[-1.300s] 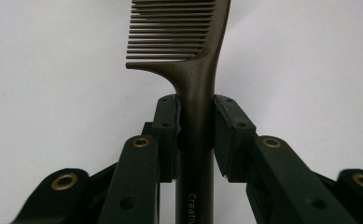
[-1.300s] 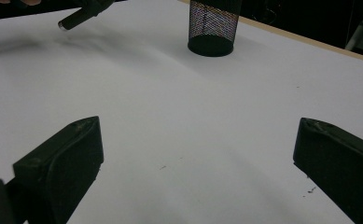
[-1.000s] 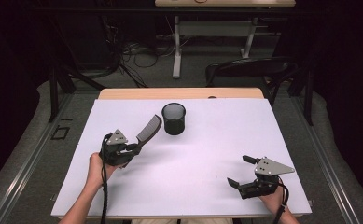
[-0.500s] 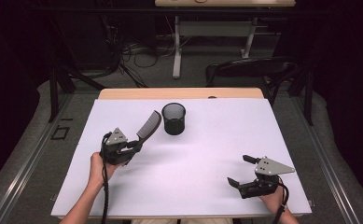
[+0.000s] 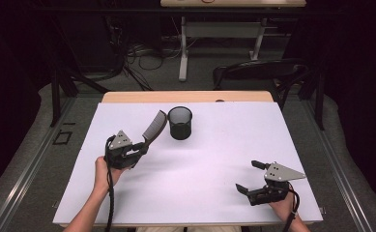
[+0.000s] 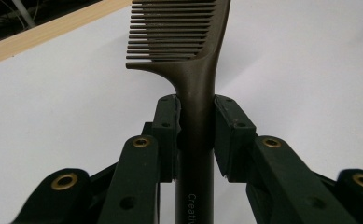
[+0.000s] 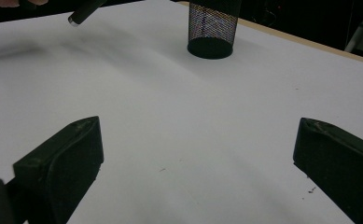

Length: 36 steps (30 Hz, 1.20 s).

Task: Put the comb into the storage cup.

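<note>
On the desk (image 5: 209, 183), under a white cover, the left gripper (image 5: 139, 149) sits at the left-centre w/ its jaws clenched on the handle of a dark comb (image 5: 154, 128). Comb slants up and away toward the far side, teeth end near a black mesh cup (image 5: 180, 123) but apart from it; from the high view the teeth end looks raised off the cover. Left gripper view: both jaw pads press the comb (image 6: 197, 93) handle from either side, teeth running off toward the left of that view. White print on the handle reads "Creativ", rest cut off at the frame edge. No other writing legible.

Right gripper (image 5: 253, 178) rests at the near right of the desk, jaws released and spread wide, nothing between them. Its own view looks across bare white cover to the cup (image 7: 212, 28), upright, w/ the comb's handle end (image 7: 85, 10) at top left. Cup contents can't be told.
</note>
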Each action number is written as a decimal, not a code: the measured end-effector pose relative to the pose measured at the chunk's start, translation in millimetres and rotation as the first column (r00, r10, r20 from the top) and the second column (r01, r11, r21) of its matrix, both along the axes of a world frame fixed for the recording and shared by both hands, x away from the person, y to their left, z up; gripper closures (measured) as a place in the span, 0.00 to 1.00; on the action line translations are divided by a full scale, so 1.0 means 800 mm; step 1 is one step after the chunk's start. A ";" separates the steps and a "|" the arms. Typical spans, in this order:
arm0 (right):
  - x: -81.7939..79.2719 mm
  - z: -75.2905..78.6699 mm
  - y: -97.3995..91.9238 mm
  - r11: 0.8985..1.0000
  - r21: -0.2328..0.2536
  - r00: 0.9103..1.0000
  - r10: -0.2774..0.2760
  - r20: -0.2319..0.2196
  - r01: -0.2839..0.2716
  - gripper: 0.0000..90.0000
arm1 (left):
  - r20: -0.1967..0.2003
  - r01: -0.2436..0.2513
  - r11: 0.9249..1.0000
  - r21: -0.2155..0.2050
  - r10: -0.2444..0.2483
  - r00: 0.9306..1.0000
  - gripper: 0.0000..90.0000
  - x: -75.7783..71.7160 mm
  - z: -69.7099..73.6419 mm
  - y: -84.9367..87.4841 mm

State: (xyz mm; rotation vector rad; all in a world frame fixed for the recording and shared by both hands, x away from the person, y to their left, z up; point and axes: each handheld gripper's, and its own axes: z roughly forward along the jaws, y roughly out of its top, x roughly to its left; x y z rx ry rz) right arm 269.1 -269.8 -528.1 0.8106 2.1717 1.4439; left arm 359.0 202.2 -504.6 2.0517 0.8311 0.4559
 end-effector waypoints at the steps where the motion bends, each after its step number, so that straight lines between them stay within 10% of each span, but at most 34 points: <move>1: 0.000 0.000 0.000 1.000 -0.002 1.000 0.000 0.002 0.000 0.01 | 0.006 -0.004 1.000 -0.007 0.004 1.000 0.80 0.000 0.001 -0.001; 36: 0.001 0.000 0.001 1.000 0.000 1.000 0.000 -0.004 0.000 0.01 | 0.078 -0.046 0.995 -0.084 0.053 0.996 0.80 0.005 0.018 -0.005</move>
